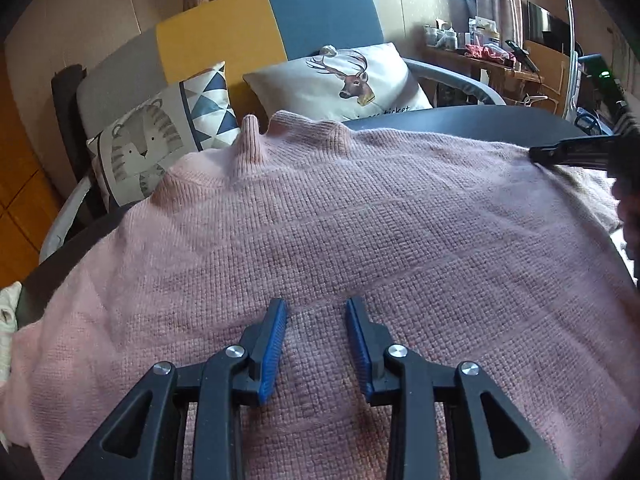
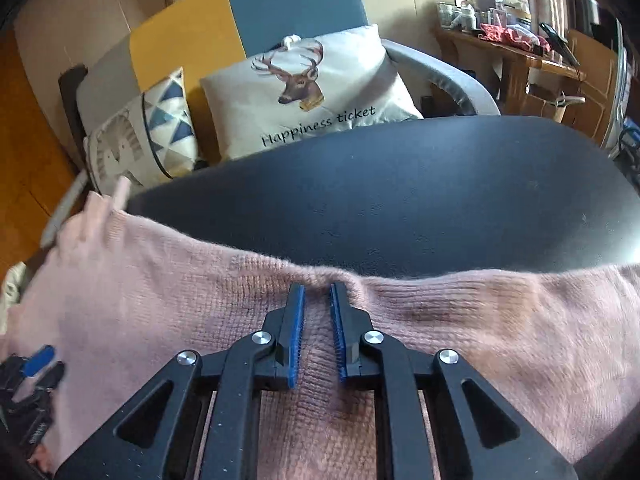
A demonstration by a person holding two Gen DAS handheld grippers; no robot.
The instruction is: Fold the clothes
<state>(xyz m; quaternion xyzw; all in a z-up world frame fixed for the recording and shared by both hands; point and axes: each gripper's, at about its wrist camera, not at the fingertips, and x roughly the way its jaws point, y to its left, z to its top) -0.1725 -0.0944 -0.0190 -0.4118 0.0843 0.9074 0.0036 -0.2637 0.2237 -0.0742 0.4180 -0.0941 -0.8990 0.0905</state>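
A pink knit sweater (image 1: 360,232) lies spread flat on a dark table (image 2: 400,200), with its collar (image 1: 250,136) sticking up at the far left. My left gripper (image 1: 316,308) stands open over the middle of the sweater, its blue pads apart and only flat knit between them. My right gripper (image 2: 317,286) is at the sweater's far edge, jaws narrow, with a puckered ridge of the pink sweater (image 2: 160,300) pinched between its pads. In the left wrist view the right gripper (image 1: 534,155) shows at the far right edge of the sweater. The left gripper (image 2: 32,368) appears blurred at the lower left of the right wrist view.
Behind the table stands a sofa with a deer cushion (image 2: 308,92) and a tiger cushion (image 1: 140,148). A cluttered wooden desk (image 2: 520,52) is at the back right. Some white cloth (image 1: 8,312) hangs at the table's left edge. Beyond the sweater the tabletop is bare.
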